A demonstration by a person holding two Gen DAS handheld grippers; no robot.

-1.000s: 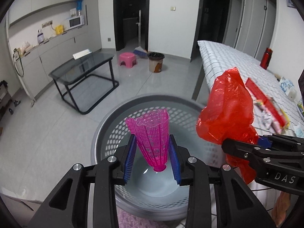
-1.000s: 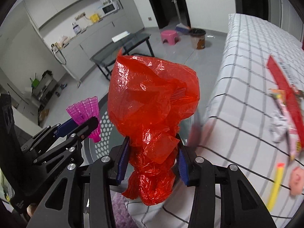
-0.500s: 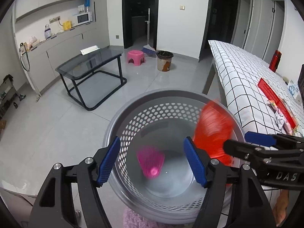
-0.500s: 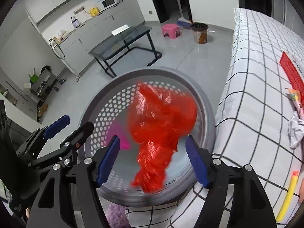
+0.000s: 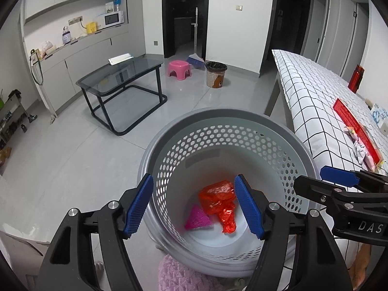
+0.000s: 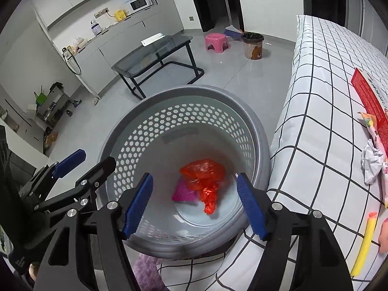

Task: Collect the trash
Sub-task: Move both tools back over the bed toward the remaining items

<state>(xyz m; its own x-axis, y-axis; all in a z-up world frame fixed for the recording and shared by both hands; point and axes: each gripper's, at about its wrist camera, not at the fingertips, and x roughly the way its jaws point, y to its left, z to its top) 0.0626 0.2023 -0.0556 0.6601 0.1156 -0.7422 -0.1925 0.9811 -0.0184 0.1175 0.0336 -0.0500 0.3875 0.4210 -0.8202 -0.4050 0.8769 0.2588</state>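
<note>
Both grippers — left gripper (image 5: 194, 205), right gripper (image 6: 195, 205) — have just been opening, jaws wide and empty. In the grey basket (image 5: 169, 131), the red plastic bag (image 5: 219, 200) partly hides the pink shuttlecock (image 5: 197, 219).

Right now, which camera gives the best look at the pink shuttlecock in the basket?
The left wrist view: the pink shuttlecock lies almost fully exposed on the grey basket floor, beside the red plastic bag. In the right wrist view the bag overlaps it, leaving only part of the skirt visible.
</note>
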